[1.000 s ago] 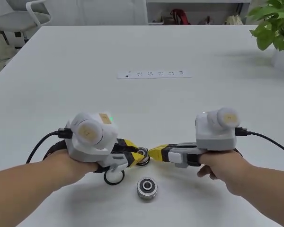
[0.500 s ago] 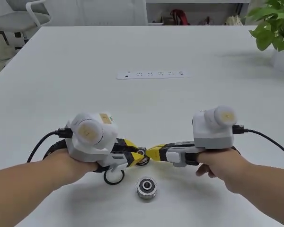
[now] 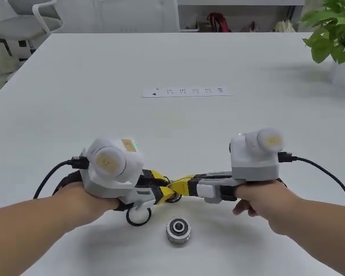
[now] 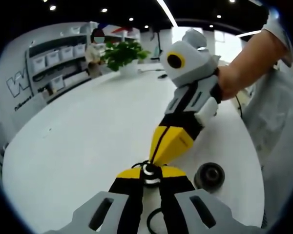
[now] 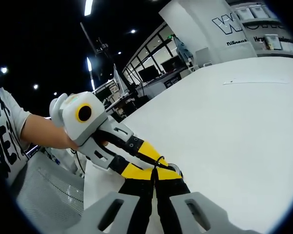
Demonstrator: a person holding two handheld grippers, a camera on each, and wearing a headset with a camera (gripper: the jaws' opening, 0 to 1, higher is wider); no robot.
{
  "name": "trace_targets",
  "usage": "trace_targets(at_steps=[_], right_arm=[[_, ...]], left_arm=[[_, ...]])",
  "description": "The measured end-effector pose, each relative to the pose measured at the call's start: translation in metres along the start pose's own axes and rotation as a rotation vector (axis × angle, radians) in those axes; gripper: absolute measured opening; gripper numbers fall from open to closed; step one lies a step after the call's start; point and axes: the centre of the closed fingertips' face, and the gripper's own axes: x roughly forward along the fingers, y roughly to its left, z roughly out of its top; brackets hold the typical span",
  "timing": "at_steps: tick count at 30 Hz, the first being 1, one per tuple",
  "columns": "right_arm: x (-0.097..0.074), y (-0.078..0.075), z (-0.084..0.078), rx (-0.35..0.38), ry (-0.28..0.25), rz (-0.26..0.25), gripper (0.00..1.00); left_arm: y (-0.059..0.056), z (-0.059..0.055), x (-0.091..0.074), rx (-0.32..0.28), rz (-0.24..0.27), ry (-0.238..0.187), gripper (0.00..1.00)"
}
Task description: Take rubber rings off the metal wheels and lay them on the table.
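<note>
My left gripper (image 3: 167, 194) is shut on a small metal wheel (image 4: 150, 171) just above the white table (image 3: 178, 132). From the right, my right gripper (image 3: 176, 185) meets it tip to tip, its yellow jaws pinched shut on the thin black rubber ring (image 5: 161, 160) of that wheel. A second metal wheel (image 3: 178, 227) stands on the table just in front of both grippers and also appears in the left gripper view (image 4: 209, 176). One loose black rubber ring (image 3: 137, 215) lies on the table under the left gripper.
A white power strip (image 3: 187, 91) lies at mid table. A potted plant (image 3: 332, 31) stands at the far right corner and an office chair (image 3: 29, 20) beyond the far left edge. Black cables trail from both grippers.
My right gripper has slid a little to the left, so its jaw tips now meet the wheel held in the left gripper. The wheel and ring on the table have not moved.
</note>
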Motion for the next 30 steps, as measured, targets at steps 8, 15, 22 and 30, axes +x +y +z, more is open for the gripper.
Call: trace_targets(at_steps=[8, 15, 22, 30], right_arm=[[-0.005, -0.007, -0.001, 0.003, -0.002, -0.021, 0.00], [-0.009, -0.013, -0.007, 0.016, 0.004, -0.039, 0.00], [-0.011, -0.012, -0.006, 0.037, -0.009, -0.037, 0.00], [-0.011, -0.012, -0.003, 0.050, -0.024, -0.032, 0.00]], left_arm=[[0.000, 0.000, -0.001, 0.001, 0.001, -0.004, 0.12], [-0.001, 0.001, -0.001, 0.017, 0.009, -0.014, 0.13], [-0.001, 0.002, -0.002, 0.020, -0.001, -0.023, 0.14], [-0.005, 0.006, -0.007, 0.040, -0.017, -0.038, 0.18]])
